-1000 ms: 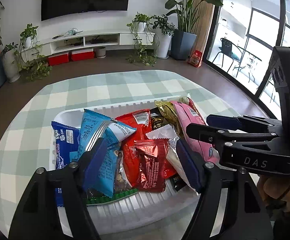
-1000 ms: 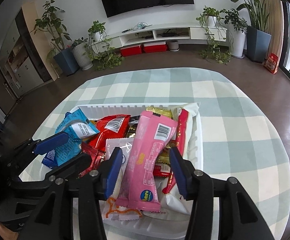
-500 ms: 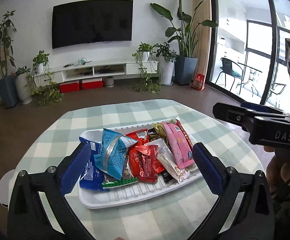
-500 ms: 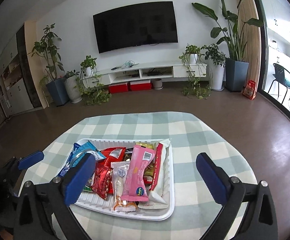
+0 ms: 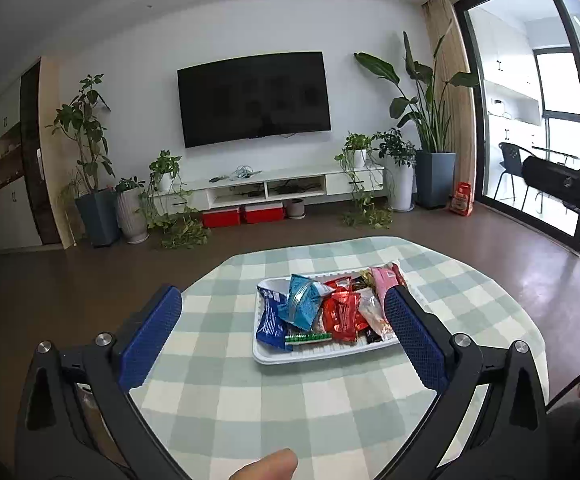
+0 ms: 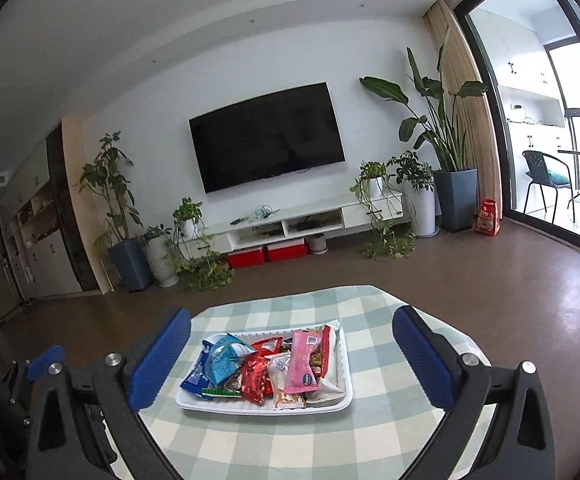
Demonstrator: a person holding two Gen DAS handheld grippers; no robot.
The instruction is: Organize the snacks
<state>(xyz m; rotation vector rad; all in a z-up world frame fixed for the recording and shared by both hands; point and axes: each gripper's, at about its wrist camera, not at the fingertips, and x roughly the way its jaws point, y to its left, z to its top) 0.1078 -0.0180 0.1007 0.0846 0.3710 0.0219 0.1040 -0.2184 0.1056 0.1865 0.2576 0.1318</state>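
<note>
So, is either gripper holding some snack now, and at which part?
Nothing is held. The left gripper and right gripper are both open and empty; every snack lies in the white tray.

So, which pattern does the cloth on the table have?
The tablecloth has a check pattern of pale green and white squares. The right wrist view shows it best.

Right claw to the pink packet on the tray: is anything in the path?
Nothing visible blocks it. The right claw is open and held back above the checked tablecloth, with only bare cloth before the white tray. The pink packet lies on top of the pile, uncovered. The left claw is off to the side.
</note>
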